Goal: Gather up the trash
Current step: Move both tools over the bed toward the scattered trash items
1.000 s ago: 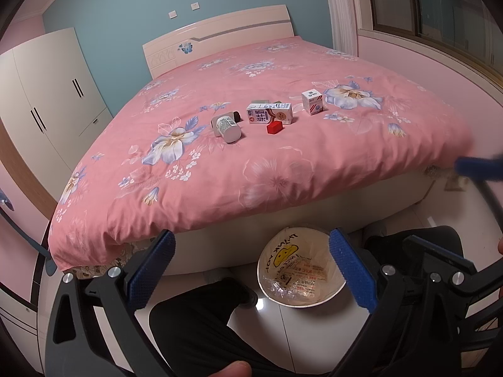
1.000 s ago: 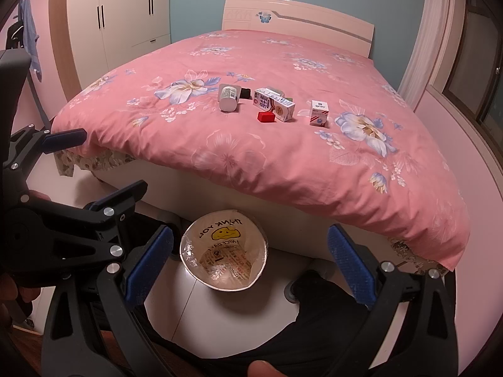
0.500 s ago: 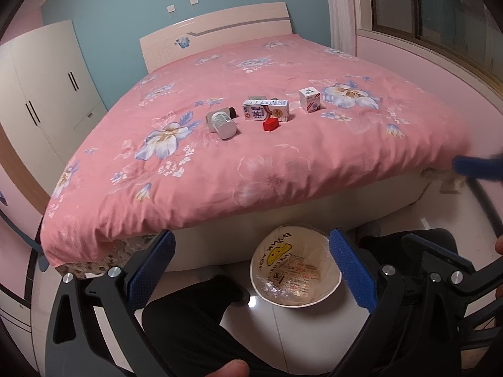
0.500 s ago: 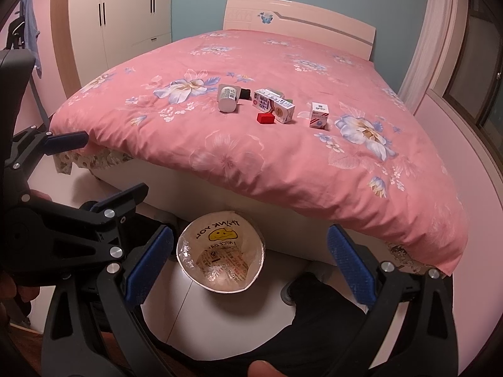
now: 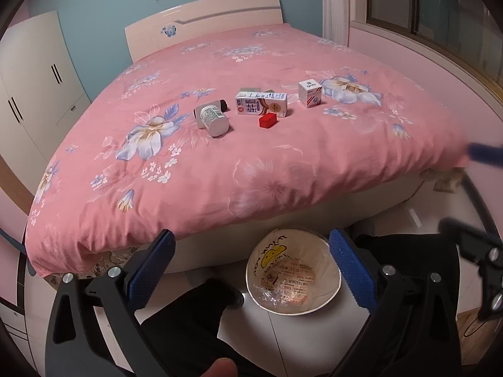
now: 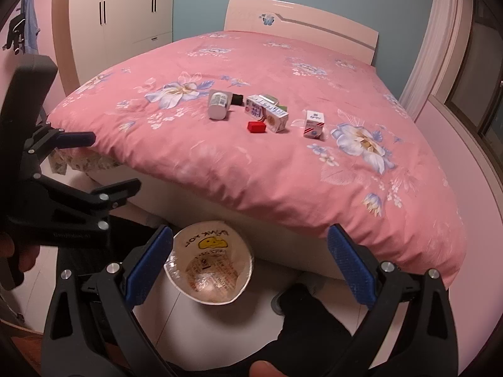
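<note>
Trash lies in a row on the pink floral bed: a white bottle on its side, a long milk carton, a small red box and a small white carton. A white bin lined with a bag stands on the floor at the bed's foot. My left gripper and right gripper are both open and empty, held above the bin, well short of the trash.
White wardrobes stand left of the bed, and the headboard is at the far end. A window and curtain are on the right. The person's dark-clad legs are beside the bin.
Both grippers have moved slightly closer to the bed and risen a little. Both stay open and empty. The trash has not moved.
</note>
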Demonstrator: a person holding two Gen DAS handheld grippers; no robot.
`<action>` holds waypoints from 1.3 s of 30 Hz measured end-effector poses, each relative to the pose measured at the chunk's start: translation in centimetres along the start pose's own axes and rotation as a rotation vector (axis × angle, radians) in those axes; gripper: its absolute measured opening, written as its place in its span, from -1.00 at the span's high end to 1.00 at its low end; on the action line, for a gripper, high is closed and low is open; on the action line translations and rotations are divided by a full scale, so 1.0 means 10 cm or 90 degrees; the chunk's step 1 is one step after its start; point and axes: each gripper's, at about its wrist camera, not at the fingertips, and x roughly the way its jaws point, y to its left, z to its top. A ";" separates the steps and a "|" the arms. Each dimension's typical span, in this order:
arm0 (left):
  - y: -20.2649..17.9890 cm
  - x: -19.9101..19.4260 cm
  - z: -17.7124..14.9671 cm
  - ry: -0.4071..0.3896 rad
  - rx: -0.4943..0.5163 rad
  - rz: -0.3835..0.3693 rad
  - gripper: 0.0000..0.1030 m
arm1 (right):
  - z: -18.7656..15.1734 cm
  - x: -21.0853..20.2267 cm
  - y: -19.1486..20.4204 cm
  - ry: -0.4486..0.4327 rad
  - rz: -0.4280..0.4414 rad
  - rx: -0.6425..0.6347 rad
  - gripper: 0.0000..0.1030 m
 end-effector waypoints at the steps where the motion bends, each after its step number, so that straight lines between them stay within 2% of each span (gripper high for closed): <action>1: 0.02 0.04 0.03 0.002 0.003 0.002 -0.93 | 0.03 0.03 -0.03 -0.001 0.006 0.001 -0.87; 4: 0.09 0.11 0.10 0.005 -0.005 -0.014 -0.93 | 0.11 0.11 -0.13 0.002 0.036 0.011 -0.87; 6: 0.18 0.16 0.15 0.000 -0.020 -0.036 -0.93 | 0.16 0.19 -0.23 0.007 0.077 0.026 -0.87; 11: 0.37 0.28 0.26 -0.001 -0.044 -0.043 -0.93 | 0.25 0.38 -0.44 0.020 0.110 0.044 -0.87; 14: 0.42 0.37 0.31 0.002 -0.037 -0.035 -0.93 | 0.30 0.49 -0.54 0.023 0.127 0.045 -0.87; 17: 0.48 0.46 0.36 0.012 -0.029 -0.034 -0.93 | 0.37 0.58 -0.62 0.024 0.130 0.040 -0.87; 22: 0.57 0.61 0.47 0.007 -0.035 -0.064 -0.93 | 0.51 0.72 -0.77 0.015 0.147 0.036 -0.87; 24: 0.58 0.66 0.55 -0.001 -0.033 -0.045 -0.93 | 0.57 0.78 -0.82 0.026 0.149 0.031 -0.87; 28: 0.64 0.76 0.68 -0.022 -0.024 -0.046 -0.93 | 0.68 0.90 -0.94 0.034 0.144 0.029 -0.87; 33: 0.72 0.97 0.86 0.010 -0.020 -0.050 -0.93 | 0.78 1.02 -1.06 0.033 0.147 0.021 -0.87; 35: 0.73 1.03 0.92 0.014 -0.016 -0.056 -0.93 | 0.81 1.06 -1.10 0.029 0.132 0.012 -0.87; 39: 0.80 1.20 1.05 0.041 -0.047 -0.081 -0.93 | 0.93 1.22 -1.18 0.048 0.109 0.008 -0.87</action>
